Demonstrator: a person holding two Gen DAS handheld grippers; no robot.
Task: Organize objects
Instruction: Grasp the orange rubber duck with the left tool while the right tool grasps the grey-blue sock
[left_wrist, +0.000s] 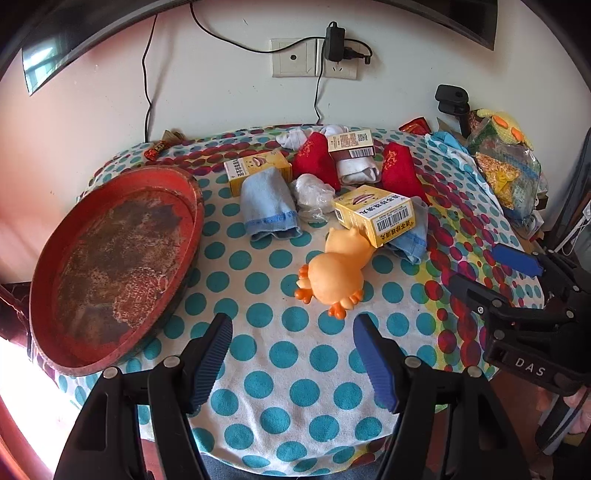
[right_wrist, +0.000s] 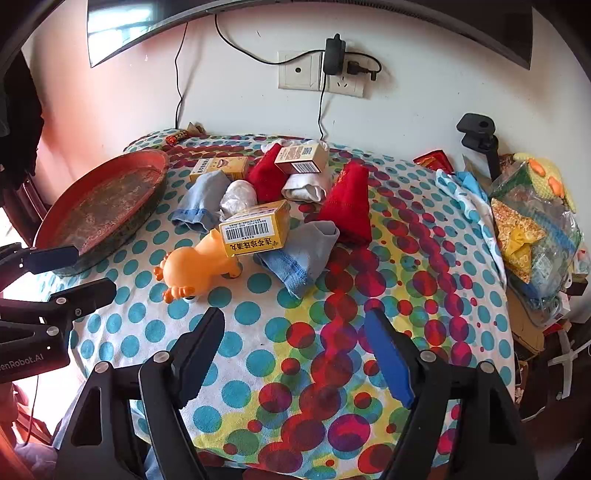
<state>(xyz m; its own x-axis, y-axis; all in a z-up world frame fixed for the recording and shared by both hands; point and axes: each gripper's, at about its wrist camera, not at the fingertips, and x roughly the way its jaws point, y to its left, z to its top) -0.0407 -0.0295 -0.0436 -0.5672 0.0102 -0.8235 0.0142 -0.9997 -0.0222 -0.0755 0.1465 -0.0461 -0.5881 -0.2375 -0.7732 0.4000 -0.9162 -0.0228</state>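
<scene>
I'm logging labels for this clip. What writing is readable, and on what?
"DAS": right gripper body, left wrist view.
"enRobot.AI", its start cut off: left gripper body, right wrist view.
Yellow boxes: Chinese print and barcodes, too small to read.
Brown box: unreadable.

Toy's head (left_wrist: 347, 240) under yellow box (left_wrist: 376, 216)

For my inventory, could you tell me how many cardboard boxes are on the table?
3: near box above the orange toy, far-left box behind a blue sock, far box atop the white sock. Others may be hidden.
</scene>
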